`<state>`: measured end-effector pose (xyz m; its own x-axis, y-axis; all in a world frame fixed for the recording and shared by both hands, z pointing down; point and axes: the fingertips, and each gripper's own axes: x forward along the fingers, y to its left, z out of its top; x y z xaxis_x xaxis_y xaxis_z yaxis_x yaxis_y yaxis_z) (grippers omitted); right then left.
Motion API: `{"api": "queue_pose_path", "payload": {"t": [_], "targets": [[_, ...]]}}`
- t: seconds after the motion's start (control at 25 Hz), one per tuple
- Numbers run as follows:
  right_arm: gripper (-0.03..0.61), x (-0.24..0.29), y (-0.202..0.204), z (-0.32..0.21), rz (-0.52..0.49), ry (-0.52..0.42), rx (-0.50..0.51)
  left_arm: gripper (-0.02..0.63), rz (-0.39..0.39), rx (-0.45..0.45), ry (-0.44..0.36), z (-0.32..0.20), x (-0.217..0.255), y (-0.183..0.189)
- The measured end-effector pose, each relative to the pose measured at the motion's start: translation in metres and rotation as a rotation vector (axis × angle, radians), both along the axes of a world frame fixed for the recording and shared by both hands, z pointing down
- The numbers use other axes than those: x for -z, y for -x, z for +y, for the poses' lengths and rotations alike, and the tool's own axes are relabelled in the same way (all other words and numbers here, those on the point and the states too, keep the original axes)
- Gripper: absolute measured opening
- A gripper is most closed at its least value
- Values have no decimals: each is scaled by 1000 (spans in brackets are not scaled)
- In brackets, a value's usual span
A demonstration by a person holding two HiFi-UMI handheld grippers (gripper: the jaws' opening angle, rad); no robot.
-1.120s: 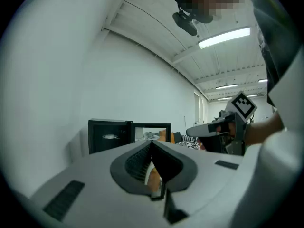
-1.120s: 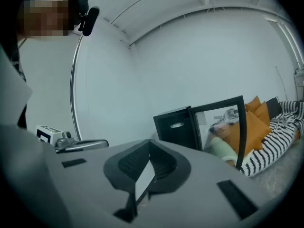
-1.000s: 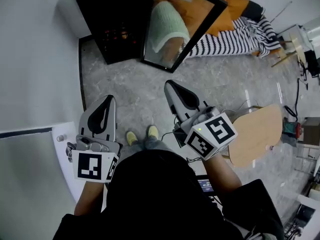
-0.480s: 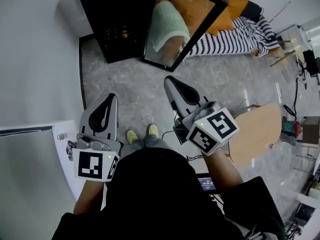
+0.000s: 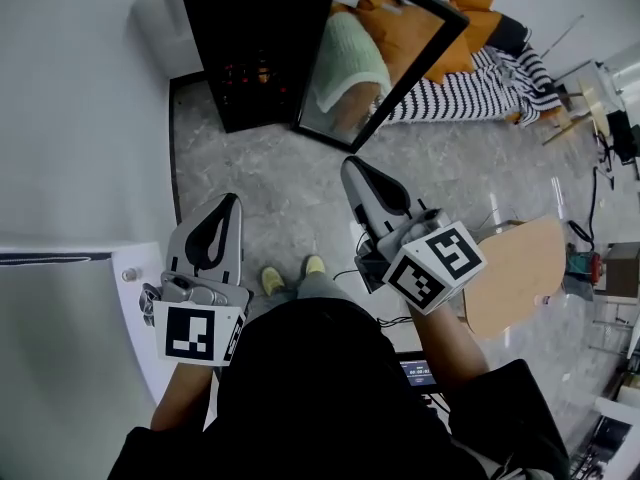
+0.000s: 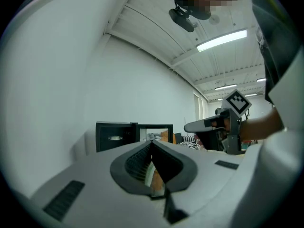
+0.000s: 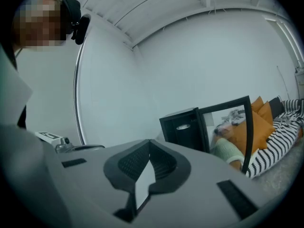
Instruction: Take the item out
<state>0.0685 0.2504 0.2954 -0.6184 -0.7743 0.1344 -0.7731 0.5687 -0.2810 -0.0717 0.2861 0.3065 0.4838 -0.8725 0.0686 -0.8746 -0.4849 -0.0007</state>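
Two claws (image 5: 232, 203) (image 5: 350, 166), one black cabinet (image 5: 250, 68), one round wooden table (image 5: 510, 268), two yellow shoes (image 5: 272, 280) (image 5: 315, 265)

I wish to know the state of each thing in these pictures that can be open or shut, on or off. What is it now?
left claw: shut, holding nothing.
right claw: shut, holding nothing.
black cabinet: open.
glass door: swung wide open.
ceiling lamp: on.
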Motion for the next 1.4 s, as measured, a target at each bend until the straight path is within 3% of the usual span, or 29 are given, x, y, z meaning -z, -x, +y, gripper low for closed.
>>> {"api": "queue_pose_path", "payload": {"t": [0.32, 0.72, 0.84, 1.4], "targets": [[6, -7, 33, 14, 26, -2, 22, 9, -7, 13, -4, 9, -2, 29], [6, -9, 47, 24, 23, -10, 31, 8, 22, 35, 2, 22, 3, 44], [5, -10, 53, 23, 22, -17, 45, 9, -1, 45, -24, 22, 3, 51], [5, -16, 69, -23, 8, -26, 68, 9, -24, 68, -36, -20, 0, 67]]}}
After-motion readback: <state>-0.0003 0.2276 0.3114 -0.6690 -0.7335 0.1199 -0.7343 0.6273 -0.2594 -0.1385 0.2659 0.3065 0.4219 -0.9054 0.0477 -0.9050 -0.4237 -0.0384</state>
